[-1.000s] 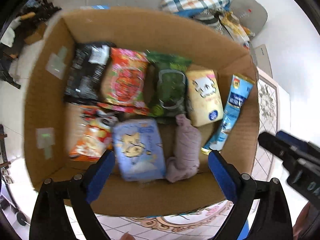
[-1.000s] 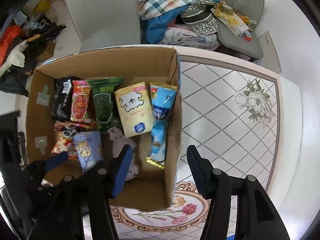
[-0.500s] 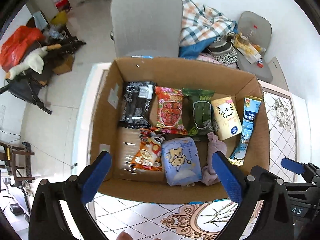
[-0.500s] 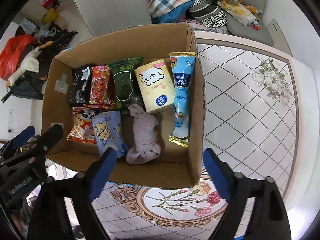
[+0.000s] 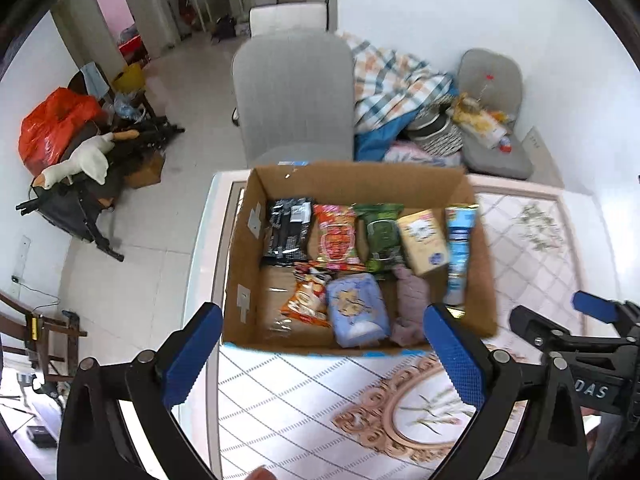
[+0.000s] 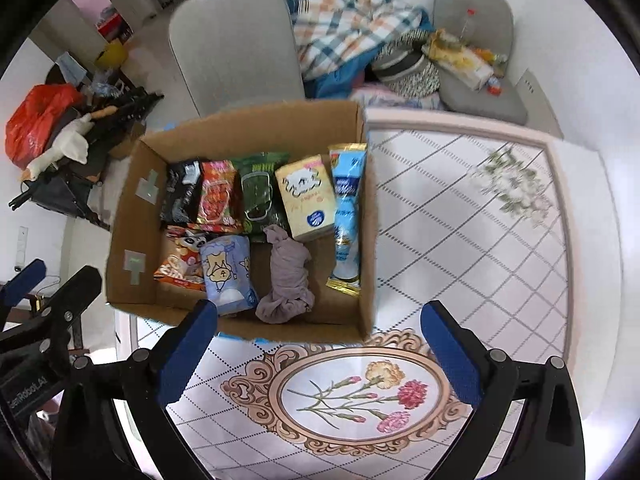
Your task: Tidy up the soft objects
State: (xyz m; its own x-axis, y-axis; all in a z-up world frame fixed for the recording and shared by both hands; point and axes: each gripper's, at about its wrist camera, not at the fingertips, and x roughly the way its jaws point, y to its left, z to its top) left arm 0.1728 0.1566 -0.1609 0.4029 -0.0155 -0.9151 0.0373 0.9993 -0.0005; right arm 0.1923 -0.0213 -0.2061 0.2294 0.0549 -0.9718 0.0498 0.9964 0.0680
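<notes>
While both hover over the tabletop (image 6: pixel 460 240) | left claw (image 5: pixel 320 344) spread, empty | right claw (image 6: pixel 320 340) spread, empty | cardboard box (image 6: pixel 366 280) at 12 o'clock

We see the cardboard box (image 6: pixel 248 322) open at the top, so entry from above is unblocked. Packets fill its far row wall to wall; bare floor shows only around the grey cloth bundle (image 6: pixel 286 276) and in the near left corner. The patterned tabletop (image 6: pixel 460 240) to the right of the box lies bare. A grey chair (image 5: pixel 294 92) stands just behind the box.
</notes>
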